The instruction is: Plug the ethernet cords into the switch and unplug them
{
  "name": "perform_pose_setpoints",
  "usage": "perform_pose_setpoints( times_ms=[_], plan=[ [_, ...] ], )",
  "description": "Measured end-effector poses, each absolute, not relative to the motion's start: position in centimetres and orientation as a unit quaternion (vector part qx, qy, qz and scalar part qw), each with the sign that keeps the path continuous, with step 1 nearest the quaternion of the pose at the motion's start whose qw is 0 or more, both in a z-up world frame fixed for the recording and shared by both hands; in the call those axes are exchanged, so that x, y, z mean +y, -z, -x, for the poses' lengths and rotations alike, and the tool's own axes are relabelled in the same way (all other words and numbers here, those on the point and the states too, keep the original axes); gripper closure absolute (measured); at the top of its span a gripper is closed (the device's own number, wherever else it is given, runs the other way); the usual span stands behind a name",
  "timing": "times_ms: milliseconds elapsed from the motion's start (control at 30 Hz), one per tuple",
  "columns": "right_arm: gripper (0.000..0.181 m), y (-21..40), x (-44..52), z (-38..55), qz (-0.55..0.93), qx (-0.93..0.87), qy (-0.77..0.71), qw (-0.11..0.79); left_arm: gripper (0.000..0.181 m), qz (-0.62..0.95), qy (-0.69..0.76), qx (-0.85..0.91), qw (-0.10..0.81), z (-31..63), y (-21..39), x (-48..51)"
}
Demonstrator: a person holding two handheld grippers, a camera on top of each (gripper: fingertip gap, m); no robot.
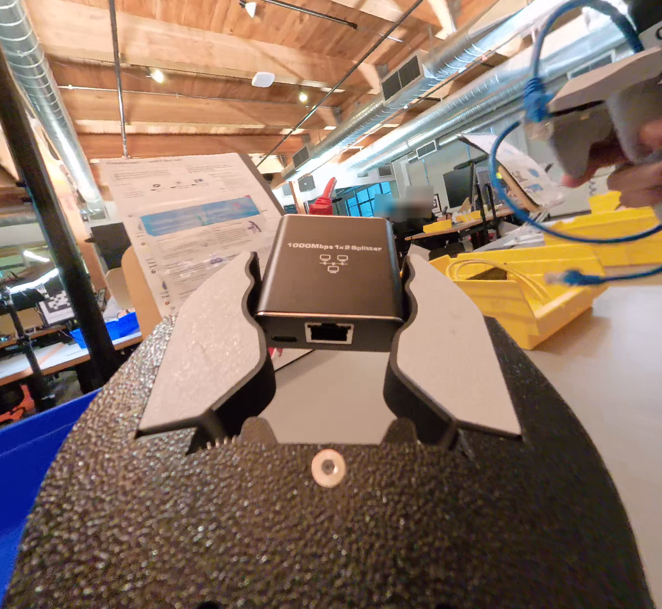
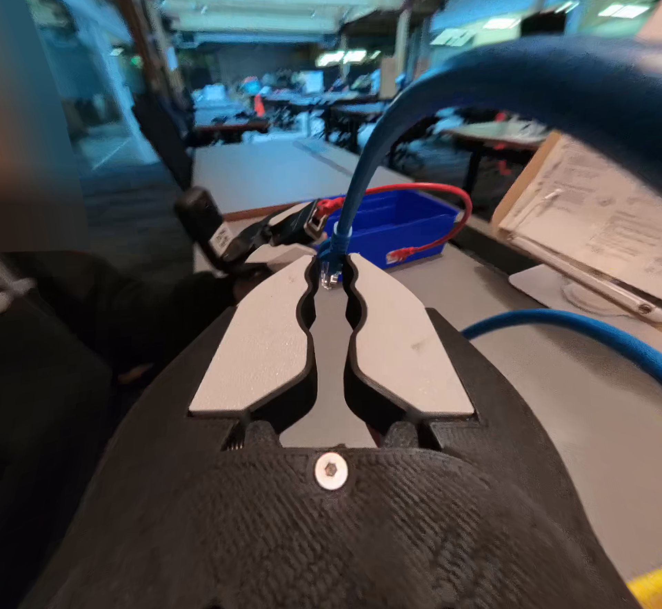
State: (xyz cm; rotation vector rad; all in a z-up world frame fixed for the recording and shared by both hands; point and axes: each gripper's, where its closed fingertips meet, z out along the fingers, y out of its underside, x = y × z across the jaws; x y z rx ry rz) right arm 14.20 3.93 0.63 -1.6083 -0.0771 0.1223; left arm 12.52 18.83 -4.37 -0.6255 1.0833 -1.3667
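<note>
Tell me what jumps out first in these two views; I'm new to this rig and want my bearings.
In the left wrist view, the black switch sits clamped between the left gripper fingers, an empty port facing the camera and a red plug at its far end. In the right wrist view, the right gripper pinches the blue cord's plug, cord arching up. Behind it sits a blue bin.

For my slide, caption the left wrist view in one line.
Left gripper clamps the black switch, empty port facing the camera, while the right gripper holds a blue cord nearby.

Both grippers — left gripper (image 1: 331,291), right gripper (image 2: 330,274): textured black bodies, grey finger plates, silver screw.
</note>
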Motion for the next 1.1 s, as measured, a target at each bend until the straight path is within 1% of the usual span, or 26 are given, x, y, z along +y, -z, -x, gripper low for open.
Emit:
perform_pose_setpoints(
  times_ms=[67, 133, 200, 267, 367, 467, 567, 600, 667, 700, 767, 867, 933, 1000, 1100],
  plan=[
    [0.168, -2.3, 2.2, -15.9, 0.739, -0.041, -0.058, 0.670, 0.106, 0.272, 0.592, 0.470, 0.596, -12.6, 4.5, 19.1],
    [0.168, -3.3, 0.4, -16.7, 0.756, -0.070, -0.092, 0.644, 0.106, 0.268, 0.589, 0.475, 0.596, -12.8, 4.7, 19.0],
    [0.168, -4.4, -0.9, -17.6, 0.753, -0.109, -0.106, 0.641, 0.106, 0.265, 0.593, 0.483, 0.587, -12.9, 5.0, 18.5],
    [0.168, -3.7, -2.1, -19.5, 0.768, -0.125, -0.124, 0.616, 0.106, 0.265, 0.592, 0.489, 0.584, -13.1, 5.4, 18.2],
    [0.168, -0.9, -3.4, -24.0, 0.786, -0.078, -0.180, 0.586, 0.106, 0.263, 0.592, 0.497, 0.578, -13.3, 5.9, 17.7],
    [0.168, 3.7, -4.5, -27.3, 0.787, 0.005, -0.280, 0.550, 0.106, 0.262, 0.594, 0.503, 0.570, -13.5, 6.3, 17.3],
    [0.168, 7.9, -4.4, -29.6, 0.789, 0.066, -0.306, 0.529, 0.106, 0.266, 0.598, 0.506, 0.562, -13.7, 6.7, 17.1],
    [0.167, 9.3, -4.2, -30.1, 0.792, 0.094, -0.317, 0.513, 0.106, 0.266, 0.599, 0.508, 0.559, -13.7, 6.9, 17.0],
    [0.166, 12.8, -4.2, -32.6, 0.824, 0.183, -0.282, 0.456, 0.106, 0.263, 0.600, 0.514, 0.554, -13.7, 7.0, 16.7],
    [0.162, 14.1, -4.5, -33.4, 0.834, 0.218, -0.269, 0.431, 0.106, 0.261, 0.599, 0.517, 0.553, -13.7, 7.1, 16.6],
    [0.125, 14.9, -4.9, -33.9, 0.836, 0.262, -0.253, 0.410, 0.106, 0.255, 0.597, 0.525, 0.551, -13.7, 7.4, 16.2],
    [0.088, 13.8, -5.9, -33.8, 0.840, 0.262, -0.193, 0.433, 0.106, 0.250, 0.594, 0.533, 0.548, -13.8, 7.6, 15.9],
    [0.081, 11.9, -6.7, -33.6, 0.825, 0.254, -0.137, 0.485, 0.106, 0.249, 0.599, 0.534, 0.541, -13.8, 7.7, 15.7],
    [0.084, 9.9, -7.3, -32.9, 0.789, 0.252, -0.099, 0.552, 0.106, 0.247, 0.605, 0.535, 0.536, -13.8, 7.8, 15.5],
    [0.087, 8.6, -7.7, -31.1, 0.734, 0.284, -0.079, 0.612, 0.106, 0.241, 0.608, 0.538, 0.532, -13.7, 7.8, 15.1]
  ],
)
